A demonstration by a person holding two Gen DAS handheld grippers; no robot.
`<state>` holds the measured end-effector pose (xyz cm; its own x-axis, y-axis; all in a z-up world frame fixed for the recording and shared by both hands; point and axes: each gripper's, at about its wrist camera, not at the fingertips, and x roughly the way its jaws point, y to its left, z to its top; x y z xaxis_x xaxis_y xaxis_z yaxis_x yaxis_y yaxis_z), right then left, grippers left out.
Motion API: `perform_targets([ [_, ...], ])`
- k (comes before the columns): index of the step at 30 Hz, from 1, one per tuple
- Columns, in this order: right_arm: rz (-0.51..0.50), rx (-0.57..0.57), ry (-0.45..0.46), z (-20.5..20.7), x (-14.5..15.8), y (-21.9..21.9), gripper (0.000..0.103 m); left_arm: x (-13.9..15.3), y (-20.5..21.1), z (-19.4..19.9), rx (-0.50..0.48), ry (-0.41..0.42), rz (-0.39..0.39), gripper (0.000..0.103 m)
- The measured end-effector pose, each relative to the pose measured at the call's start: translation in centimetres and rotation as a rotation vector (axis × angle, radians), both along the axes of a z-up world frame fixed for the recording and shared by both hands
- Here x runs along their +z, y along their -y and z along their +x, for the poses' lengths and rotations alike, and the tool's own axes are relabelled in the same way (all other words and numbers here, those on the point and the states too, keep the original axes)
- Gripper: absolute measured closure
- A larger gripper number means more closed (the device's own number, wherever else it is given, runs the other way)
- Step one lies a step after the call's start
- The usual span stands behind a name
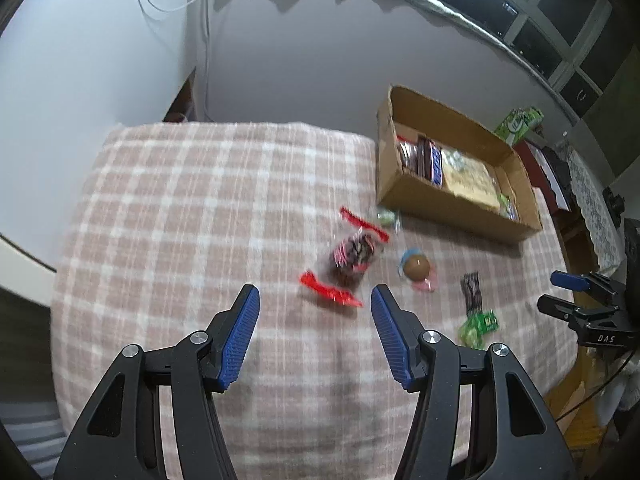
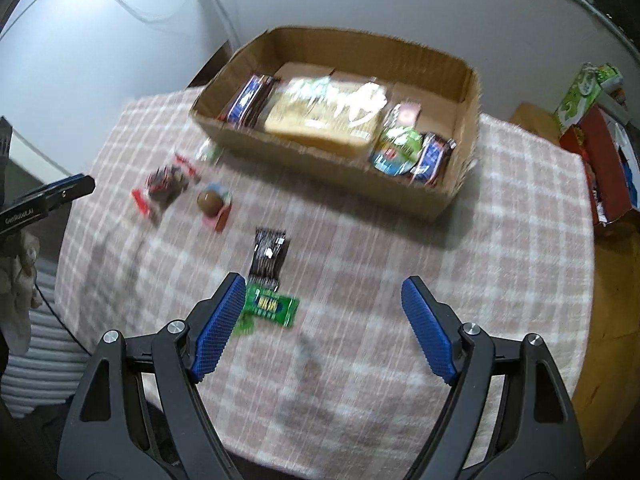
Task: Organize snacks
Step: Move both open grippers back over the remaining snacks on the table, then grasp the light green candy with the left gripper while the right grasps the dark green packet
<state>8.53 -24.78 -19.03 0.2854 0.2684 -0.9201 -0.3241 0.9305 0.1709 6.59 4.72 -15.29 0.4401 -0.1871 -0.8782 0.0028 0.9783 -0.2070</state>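
Observation:
A cardboard box [image 1: 452, 200] [image 2: 320, 152] with several snack packs stands at the far side of the checked tablecloth [image 1: 200, 220]. Loose on the cloth lie a red-ended dark snack bag [image 1: 348, 258] [image 2: 166, 184], a brown egg-shaped sweet [image 1: 417, 268] [image 2: 210, 201], a small pale green sweet [image 1: 387, 217] [image 2: 209, 151], a dark wrapper [image 1: 472, 292] [image 2: 270, 254] and a green pack [image 1: 480, 325] [image 2: 272, 304]. My left gripper [image 1: 316, 300] is open, empty, above the cloth just short of the red-ended bag. My right gripper [image 2: 322, 292] is open, empty, its left finger beside the green pack.
A wall rises behind the table with white cables [image 1: 168, 4]. A green carton [image 1: 518, 120] [image 2: 584, 92] and a red box [image 2: 608, 168] sit on furniture to the right of the table. The right gripper shows at the left wrist view's right edge [image 1: 580, 300].

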Motion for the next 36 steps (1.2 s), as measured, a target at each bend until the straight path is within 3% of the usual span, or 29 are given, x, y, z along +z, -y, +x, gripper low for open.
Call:
perform_targets([
  [5,-0.035,0.117,-0.028,-0.8,-1.2,-1.7,0.02,-1.0,1.5,-1.2,-0.021,-0.029,-0.025,0.046],
  [8,-0.079,0.18,-0.039,-1.0,-2.1,-2.8,0.029,-1.9,2.9,-1.9,-0.052,-0.054,-0.036,0.046],
  [13,-0.099,0.231,-0.052,-0.9,-3.4,-4.0,0.031,-2.7,5.5,-1.8,-0.103,-0.072,-0.051,0.046],
  [16,-0.117,0.274,-0.063,-0.8,-4.1,-4.8,0.041,-2.7,7.0,-1.6,-0.138,-0.066,-0.063,0.046],
  [22,-0.123,0.361,-0.075,-0.6,-4.8,-5.6,0.042,-3.4,10.1,-2.8,-0.213,-0.092,-0.1,0.048],
  [24,-0.127,0.399,-0.071,-0.5,-5.1,-5.8,0.05,-4.0,11.0,-3.4,-0.229,-0.102,-0.112,0.048],
  [26,-0.128,0.426,-0.071,-0.3,-5.3,-6.1,0.055,-4.5,11.6,-3.8,-0.23,-0.107,-0.13,0.048],
  [32,-0.108,0.547,-0.071,-0.1,-6.4,-7.0,0.056,-5.6,12.8,-4.3,-0.177,-0.103,-0.184,0.051],
  [36,-0.089,0.571,-0.068,0.0,-6.5,-7.4,0.066,-5.9,13.7,-4.1,-0.178,-0.098,-0.182,0.053],
])
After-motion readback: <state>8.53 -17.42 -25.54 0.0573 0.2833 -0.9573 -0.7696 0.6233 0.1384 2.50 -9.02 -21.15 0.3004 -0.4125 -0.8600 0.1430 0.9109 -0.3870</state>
